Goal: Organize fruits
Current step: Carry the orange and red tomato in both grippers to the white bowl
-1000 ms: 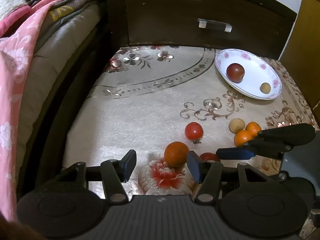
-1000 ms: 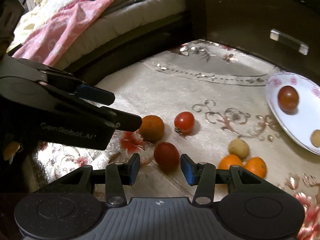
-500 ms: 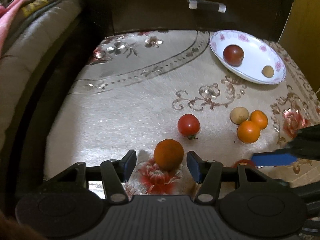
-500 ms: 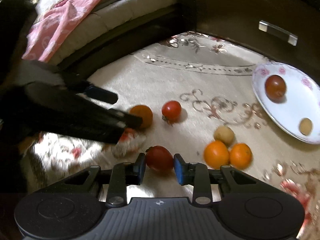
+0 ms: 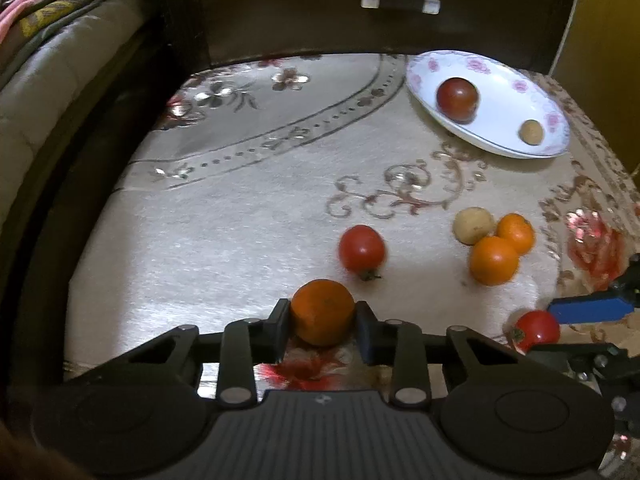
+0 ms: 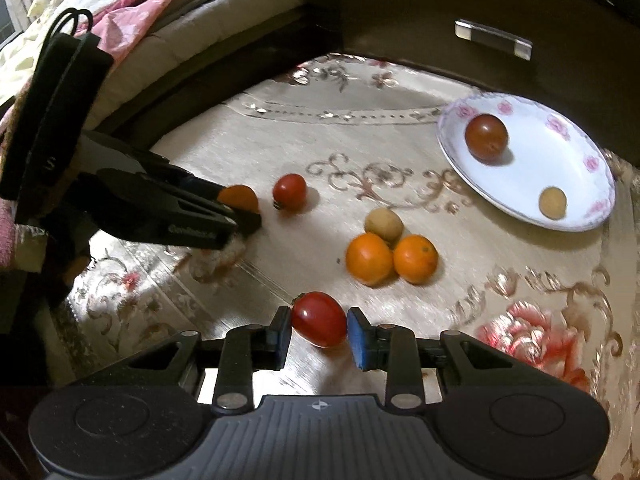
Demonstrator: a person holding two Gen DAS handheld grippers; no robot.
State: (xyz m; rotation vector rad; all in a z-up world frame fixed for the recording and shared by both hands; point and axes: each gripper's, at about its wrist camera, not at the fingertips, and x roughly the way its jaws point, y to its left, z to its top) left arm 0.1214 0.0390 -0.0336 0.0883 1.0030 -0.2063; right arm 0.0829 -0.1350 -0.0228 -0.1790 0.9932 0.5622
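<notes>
Left gripper [image 5: 322,322] jaws are closing on the mandarin [image 5: 322,311]; right gripper [image 6: 319,330] has a tomato [image 6: 319,319] clamped. The plate [image 6: 568,184] sits up ahead and right, closer to the right one.

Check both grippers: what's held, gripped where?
Left gripper closing across the sides of a round orange fruit. Right gripper shut on a red tomato's sides.
</notes>
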